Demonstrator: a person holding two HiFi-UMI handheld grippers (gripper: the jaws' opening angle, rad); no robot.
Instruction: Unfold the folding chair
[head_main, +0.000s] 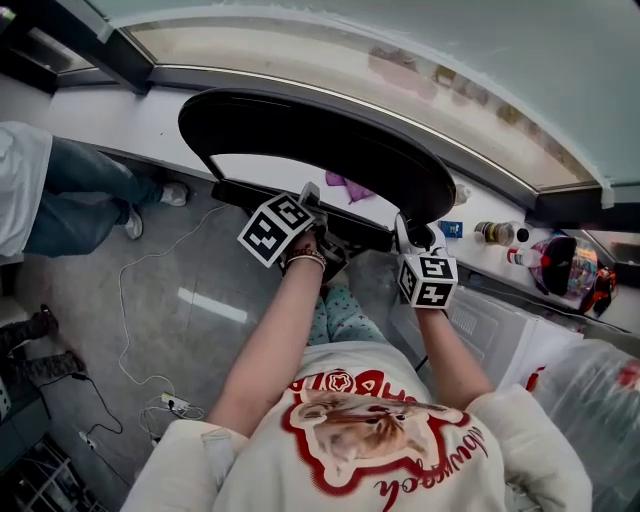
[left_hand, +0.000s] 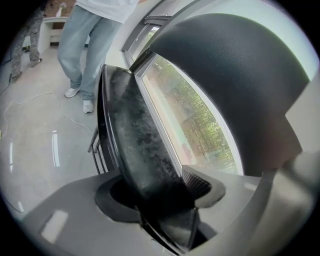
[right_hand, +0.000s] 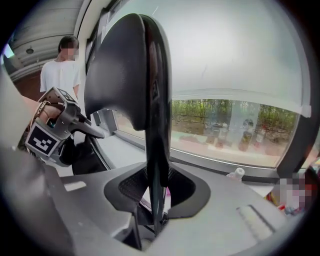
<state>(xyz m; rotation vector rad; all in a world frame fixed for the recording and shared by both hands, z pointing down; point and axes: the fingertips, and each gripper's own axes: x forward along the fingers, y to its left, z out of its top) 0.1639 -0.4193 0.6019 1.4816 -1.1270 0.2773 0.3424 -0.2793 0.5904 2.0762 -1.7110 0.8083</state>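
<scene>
A black folding chair stands in front of me by the window, with its arched backrest (head_main: 310, 130) above the seat panel (head_main: 300, 205). In the head view my left gripper (head_main: 305, 205) is at the seat's near edge. The left gripper view shows the jaws (left_hand: 159, 192) shut on the seat (left_hand: 130, 120), which fills the gap. My right gripper (head_main: 412, 240) is at the right end of the backrest. In the right gripper view the thin backrest edge (right_hand: 125, 70) runs between the jaws (right_hand: 157, 181), whose pad tips rest on it. The left gripper's marker cube (right_hand: 42, 140) shows beyond.
A person in jeans (head_main: 60, 190) stands to the left. A cable and power strip (head_main: 175, 405) lie on the floor. The window sill (head_main: 120, 120) carries bottles (head_main: 495, 232) at the right. A white box (head_main: 490, 320) and plastic bag (head_main: 590, 390) crowd the right side.
</scene>
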